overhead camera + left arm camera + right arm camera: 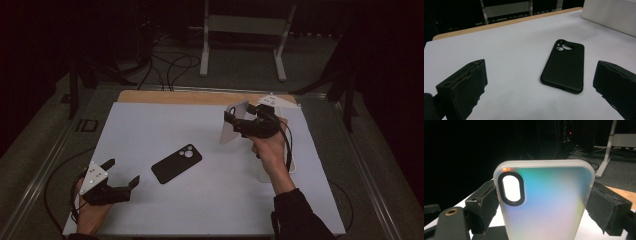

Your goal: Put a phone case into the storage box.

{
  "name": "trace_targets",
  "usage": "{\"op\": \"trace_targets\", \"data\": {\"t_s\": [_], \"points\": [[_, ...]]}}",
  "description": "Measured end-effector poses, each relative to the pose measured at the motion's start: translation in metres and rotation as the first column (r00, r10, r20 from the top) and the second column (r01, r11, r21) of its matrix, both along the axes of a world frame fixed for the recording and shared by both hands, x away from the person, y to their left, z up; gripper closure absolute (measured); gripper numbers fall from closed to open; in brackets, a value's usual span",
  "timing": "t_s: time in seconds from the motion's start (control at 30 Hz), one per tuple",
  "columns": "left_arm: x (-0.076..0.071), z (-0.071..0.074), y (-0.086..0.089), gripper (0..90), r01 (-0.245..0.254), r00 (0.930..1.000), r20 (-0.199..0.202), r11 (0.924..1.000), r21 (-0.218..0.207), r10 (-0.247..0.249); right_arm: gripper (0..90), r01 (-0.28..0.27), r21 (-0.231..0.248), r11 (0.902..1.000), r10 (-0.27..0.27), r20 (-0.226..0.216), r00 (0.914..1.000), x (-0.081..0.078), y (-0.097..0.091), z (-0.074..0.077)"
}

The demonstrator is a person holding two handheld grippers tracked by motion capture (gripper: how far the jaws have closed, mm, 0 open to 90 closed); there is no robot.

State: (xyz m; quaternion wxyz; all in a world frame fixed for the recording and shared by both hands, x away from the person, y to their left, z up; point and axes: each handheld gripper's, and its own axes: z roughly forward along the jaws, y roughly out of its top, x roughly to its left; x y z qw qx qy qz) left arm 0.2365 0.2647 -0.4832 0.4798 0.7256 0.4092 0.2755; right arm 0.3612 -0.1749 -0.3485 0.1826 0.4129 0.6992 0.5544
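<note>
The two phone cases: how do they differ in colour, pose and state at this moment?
The black case is opaque; the frosted case is pale with a rainbow sheen. The black case lies flat on the white table; the frosted case is held upright above it. The black case is untouched, ahead of the open left gripper; the frosted case is clamped by its sides in the right gripper. Both have a corner camera cutout.

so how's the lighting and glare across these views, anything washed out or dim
High view: dim overall, dark surroundings, white table sheet the brightest. Right gripper view: the frosted phone case glows iridescent, its camera cutout blown white. Left gripper view: evenly lit, black phone case sharp, near jaws soft.
</note>
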Motion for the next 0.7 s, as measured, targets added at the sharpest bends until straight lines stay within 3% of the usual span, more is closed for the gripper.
{"op": "trace_targets", "data": {"t_s": [0.7], "points": [[0.000, 0.001, -0.002, 0.1, 0.001, 1.0000, -0.002, 0.9997, -0.023, -0.001, 16.4, 0.072, 0.003, 0.9974, -0.072, -0.010, 0.9974, 0.026, -0.019, 0.010]]}}
